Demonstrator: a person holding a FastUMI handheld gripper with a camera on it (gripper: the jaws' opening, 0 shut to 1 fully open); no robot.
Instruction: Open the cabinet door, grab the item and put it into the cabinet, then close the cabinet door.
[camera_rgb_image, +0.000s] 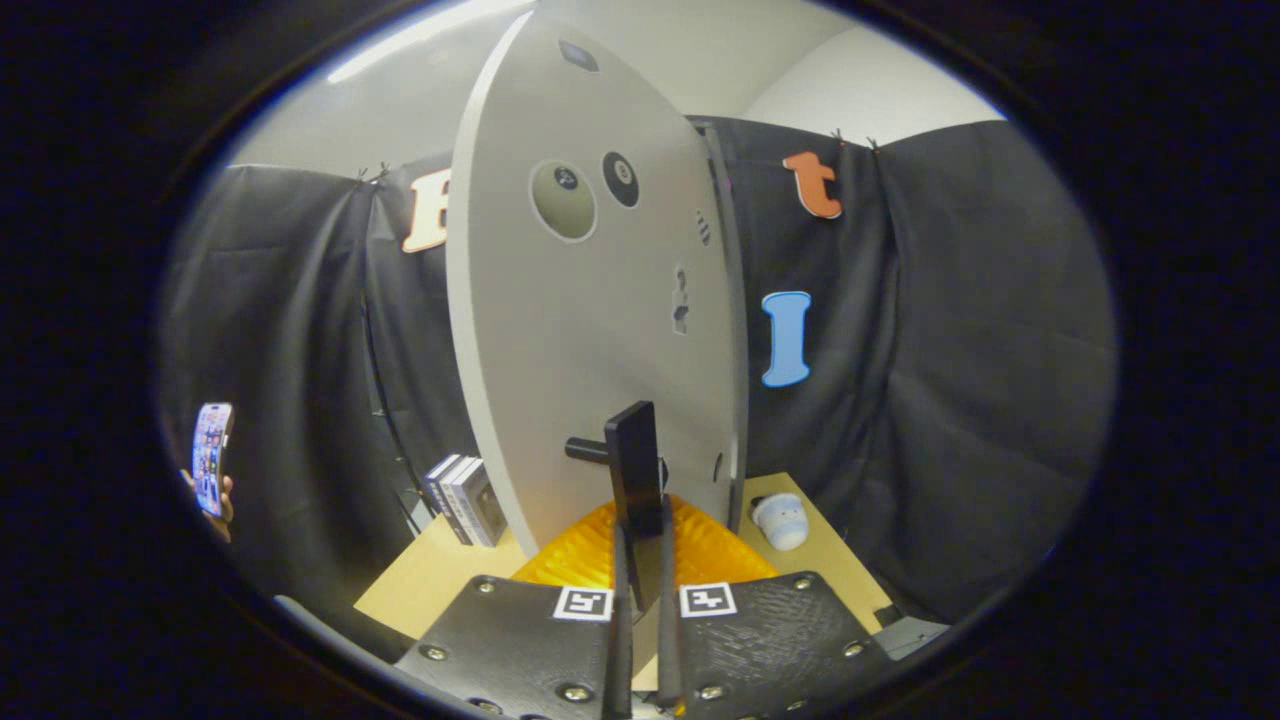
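**At the door's lower edge, jaws clamped on the handle**

On the left of the table (420, 585), beyond the open cabinet door (580, 330), a few small boxes (465, 500) stand together. In the middle, the gripper (640, 570) has its jaws drawn nearly together on the dark handle (632, 465), which rises upright just ahead of them — its long axis vertical, in line with the narrow gap. To the right of the door, on the table, lies the item (780, 520), a small pale soft toy, near the door's hinge side and well clear of the jaws. Reaching it likely means letting go and swinging right.
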